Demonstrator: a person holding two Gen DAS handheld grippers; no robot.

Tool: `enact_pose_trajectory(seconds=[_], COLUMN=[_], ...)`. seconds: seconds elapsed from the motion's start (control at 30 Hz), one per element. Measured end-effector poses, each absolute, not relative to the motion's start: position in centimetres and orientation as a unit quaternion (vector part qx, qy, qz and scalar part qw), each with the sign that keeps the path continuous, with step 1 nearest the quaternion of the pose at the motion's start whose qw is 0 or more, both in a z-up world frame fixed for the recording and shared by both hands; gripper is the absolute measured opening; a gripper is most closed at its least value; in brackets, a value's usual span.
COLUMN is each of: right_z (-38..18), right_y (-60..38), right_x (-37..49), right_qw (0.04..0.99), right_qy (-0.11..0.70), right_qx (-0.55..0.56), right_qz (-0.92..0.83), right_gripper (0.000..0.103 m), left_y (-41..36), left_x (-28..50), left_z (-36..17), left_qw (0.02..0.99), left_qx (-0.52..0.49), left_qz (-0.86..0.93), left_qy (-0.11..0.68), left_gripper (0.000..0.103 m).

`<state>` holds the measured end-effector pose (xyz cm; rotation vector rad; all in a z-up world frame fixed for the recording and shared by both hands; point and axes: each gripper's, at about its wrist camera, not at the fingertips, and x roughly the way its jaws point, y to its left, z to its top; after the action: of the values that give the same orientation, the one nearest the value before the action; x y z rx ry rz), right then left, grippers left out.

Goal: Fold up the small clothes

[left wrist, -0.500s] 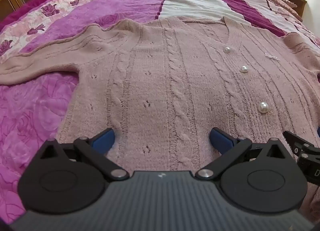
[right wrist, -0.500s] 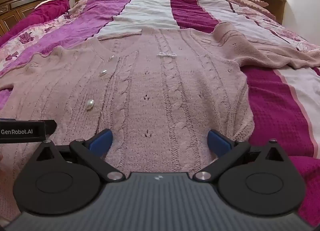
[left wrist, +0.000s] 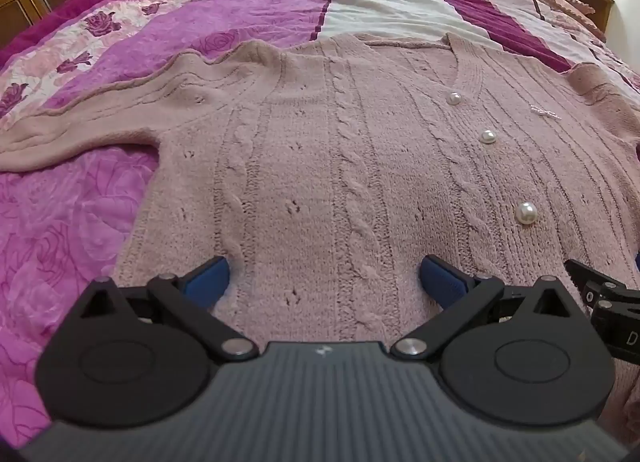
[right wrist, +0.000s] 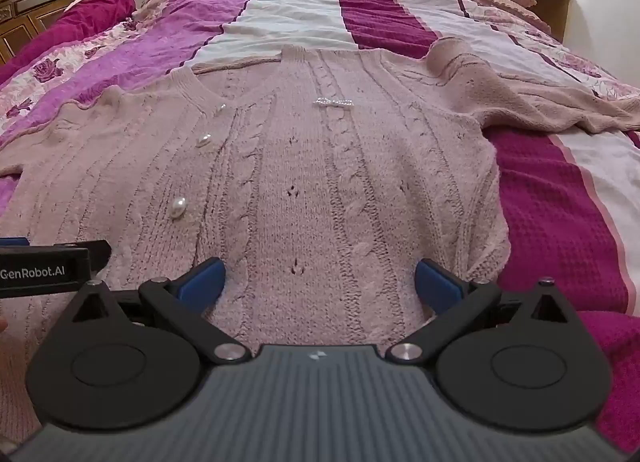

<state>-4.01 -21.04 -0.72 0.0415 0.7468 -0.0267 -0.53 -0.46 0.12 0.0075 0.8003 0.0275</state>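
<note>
Pink cable-knit cardigan [left wrist: 320, 150] lies flat, front up, on the bed [left wrist: 80, 222], hem toward both cameras, sleeves spread to either side. Pearl buttons [left wrist: 526, 213] run down the placket; small sparkly brooch [right wrist: 334, 102] on the chest. Left claw [left wrist: 324, 282] spread wide, blue pads low over the hem area, nothing gripped. Right claw [right wrist: 320, 282] also spread wide over the hem on the other half, empty. Claws sit side by side.
</note>
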Motion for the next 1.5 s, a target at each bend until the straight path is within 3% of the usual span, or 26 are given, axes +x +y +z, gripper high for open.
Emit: enact_pose_trajectory(seconds=[1.5], right_z=[-0.86], right_y=[-20.91], right_x=[-4.23], right_qw=[0.934], right_qy=[0.356], right_qx=[0.012], right_qz=[-0.014], right_gripper=[0.103], left_y=[-0.34], left_x=[-0.51], left_z=[0.4], left_qw=[0.924], left_qx=[0.007], left_qz=[0.015], left_qy=[0.383], left_gripper=[0.103])
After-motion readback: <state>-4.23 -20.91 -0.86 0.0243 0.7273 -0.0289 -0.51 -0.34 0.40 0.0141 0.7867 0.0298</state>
